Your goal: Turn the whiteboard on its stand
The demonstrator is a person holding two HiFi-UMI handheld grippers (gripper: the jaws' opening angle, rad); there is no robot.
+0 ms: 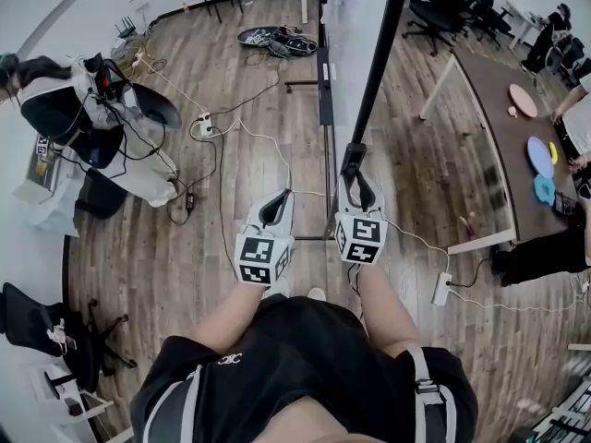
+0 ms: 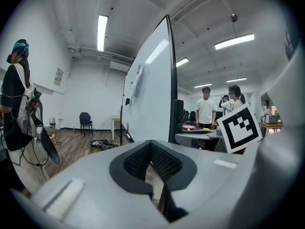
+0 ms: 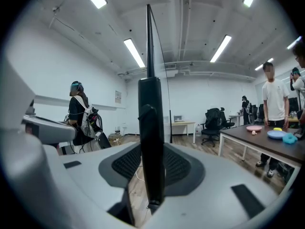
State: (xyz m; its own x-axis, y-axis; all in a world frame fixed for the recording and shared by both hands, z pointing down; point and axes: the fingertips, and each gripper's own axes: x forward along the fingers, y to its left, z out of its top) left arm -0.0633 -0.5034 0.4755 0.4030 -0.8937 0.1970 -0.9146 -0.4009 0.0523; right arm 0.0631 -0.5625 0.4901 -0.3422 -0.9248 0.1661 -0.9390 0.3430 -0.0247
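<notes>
The whiteboard (image 1: 346, 44) stands edge-on in front of me on its wheeled stand (image 1: 325, 90), with a black frame post (image 1: 383, 44) along its near side. My right gripper (image 1: 355, 178) is shut on the lower end of that post. In the right gripper view the post (image 3: 151, 109) rises straight up between the two pads, which press on it from both sides (image 3: 151, 161). My left gripper (image 1: 277, 206) hangs to the left of the board, shut and empty. In the left gripper view (image 2: 150, 151) the white board face (image 2: 147, 94) lies ahead to the right.
Cables and a power strip (image 1: 205, 125) trail over the wooden floor left of the stand. A person with a backpack (image 1: 83, 109) stands at the far left. A long table (image 1: 503, 155) with coloured plates is on the right, with another power strip (image 1: 441, 289) near its leg. Office chairs (image 1: 443, 3) stand behind.
</notes>
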